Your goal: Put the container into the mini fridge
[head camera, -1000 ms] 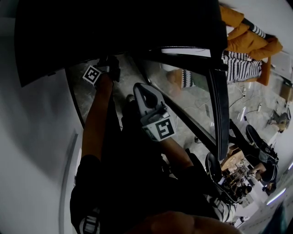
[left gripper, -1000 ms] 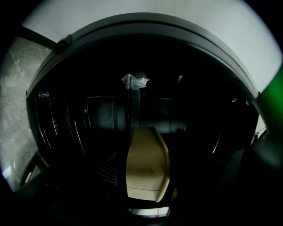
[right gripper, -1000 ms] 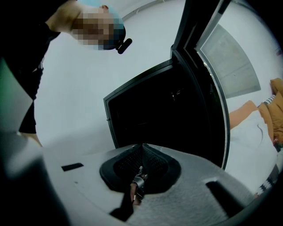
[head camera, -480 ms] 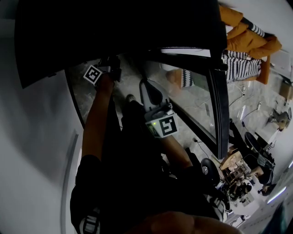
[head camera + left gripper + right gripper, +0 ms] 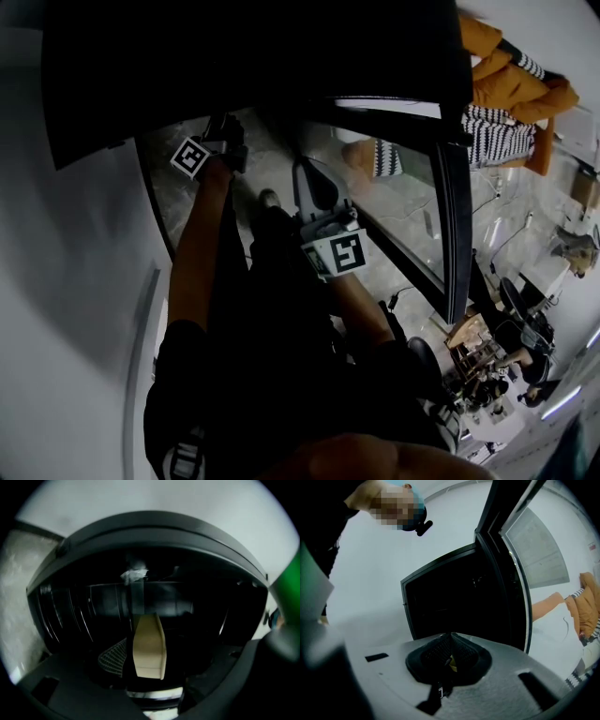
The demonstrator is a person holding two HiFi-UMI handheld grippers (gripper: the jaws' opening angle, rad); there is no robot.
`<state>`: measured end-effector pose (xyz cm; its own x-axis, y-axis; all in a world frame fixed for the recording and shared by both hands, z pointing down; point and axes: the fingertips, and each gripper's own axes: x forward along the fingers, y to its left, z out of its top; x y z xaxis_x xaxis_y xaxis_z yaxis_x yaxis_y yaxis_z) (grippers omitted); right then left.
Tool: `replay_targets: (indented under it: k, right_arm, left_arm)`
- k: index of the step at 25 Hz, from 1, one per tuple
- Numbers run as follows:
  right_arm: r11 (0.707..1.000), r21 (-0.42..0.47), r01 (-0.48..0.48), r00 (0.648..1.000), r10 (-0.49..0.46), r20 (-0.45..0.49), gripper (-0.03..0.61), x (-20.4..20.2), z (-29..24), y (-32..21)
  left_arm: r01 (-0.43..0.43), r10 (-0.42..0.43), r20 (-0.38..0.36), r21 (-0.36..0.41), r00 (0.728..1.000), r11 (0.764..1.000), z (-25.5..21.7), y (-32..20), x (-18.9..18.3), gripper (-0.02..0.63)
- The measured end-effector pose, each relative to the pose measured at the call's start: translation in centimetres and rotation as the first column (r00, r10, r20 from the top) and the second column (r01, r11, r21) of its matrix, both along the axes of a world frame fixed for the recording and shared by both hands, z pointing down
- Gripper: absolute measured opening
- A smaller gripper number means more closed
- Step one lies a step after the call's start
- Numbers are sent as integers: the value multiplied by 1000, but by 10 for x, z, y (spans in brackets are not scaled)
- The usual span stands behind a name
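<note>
The black mini fridge (image 5: 234, 66) stands below me with its glass door (image 5: 450, 197) swung open to the right. My left gripper (image 5: 223, 131) reaches into it, fingertips hidden under the fridge top. In the left gripper view a tan container (image 5: 149, 646) stands upright in the dark fridge interior (image 5: 93, 606), between the jaws of my left gripper (image 5: 154, 670). Those jaws are opening; the mesh pad (image 5: 112, 660) sits just left of the container, apart from it. My right gripper (image 5: 307, 173) (image 5: 451, 639) hovers before the opening, shut with nothing held.
A white wall (image 5: 66, 281) flanks the fridge on the left. An orange jacket (image 5: 511, 75) and a striped cloth (image 5: 497, 136) lie right of the door, with cables and chairs (image 5: 520, 319) beyond. A person (image 5: 328, 522) shows at upper left in the right gripper view.
My right gripper has drifted slightly right and toward the fridge, turning more upright. The left gripper has stayed inside the fridge. Chairs in the background shifted.
</note>
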<state>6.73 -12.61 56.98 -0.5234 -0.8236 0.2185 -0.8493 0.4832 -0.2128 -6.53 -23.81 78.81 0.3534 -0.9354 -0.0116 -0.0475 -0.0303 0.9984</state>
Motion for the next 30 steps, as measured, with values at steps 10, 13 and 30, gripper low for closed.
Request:
replay_targets:
  k: [10,13,30]
  right_arm:
    - [999,-33,18,999,-19,-36,2,1,14,1]
    - [999,-27,39,998,-40,-39,2,-2,8,2]
    - [997,-11,75,997,-75,-32,2,-14,3,-5]
  left_arm:
    - [-80,77,357,-7,931,997,4,42,-2,287]
    - [-105,82,596,4,799,994,-9,51,-6,287]
    - [-279,36,988,7,149,960,-9,29,25,287]
